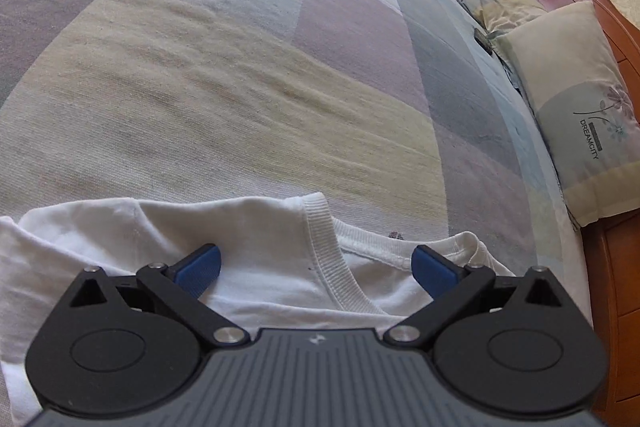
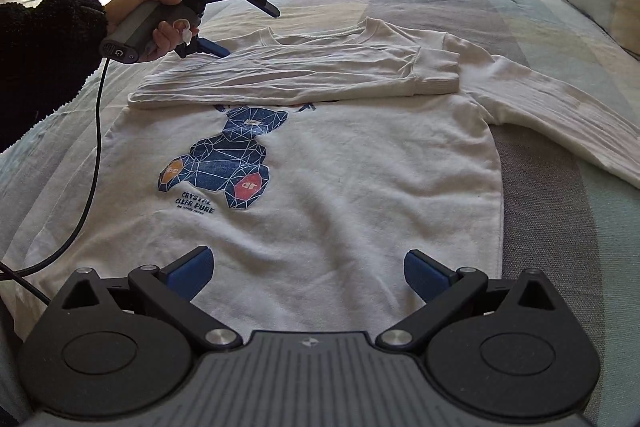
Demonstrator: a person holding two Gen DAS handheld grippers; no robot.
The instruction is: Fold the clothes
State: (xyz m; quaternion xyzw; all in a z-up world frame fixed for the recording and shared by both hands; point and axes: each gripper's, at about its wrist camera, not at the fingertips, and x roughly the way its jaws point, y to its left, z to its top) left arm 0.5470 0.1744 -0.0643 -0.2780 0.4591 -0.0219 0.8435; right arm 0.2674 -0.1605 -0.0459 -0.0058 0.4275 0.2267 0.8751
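One sleeve (image 2: 296,77) is already laid across the chest of the white sweatshirt (image 2: 340,187), while the other sleeve (image 2: 560,119) is stretched out flat toward the right edge of the bed (image 2: 560,227), its long axis running away from the body of the garment to the right and toward the foot of the bed. The sweatshirt is spread face up in the middle of the bed, with the collar (image 2: 320,31) toward the far side. The right gripper (image 2: 308,273) is held over the hem with its blue pads spread apart and nothing between them; the unfolded sleeve lies ahead of it and to the right, so this gripper is judged to be the nearer one for the coming fold. The left gripper (image 1: 316,273) is held over the collar at the left shoulder, also spread wide and empty. The cloth looks soft, thick and a little wrinkled, with ribbed knit at the collar and the cuff (image 2: 436,71), and a blue bear print (image 2: 232,159) of flat triangles on the chest.
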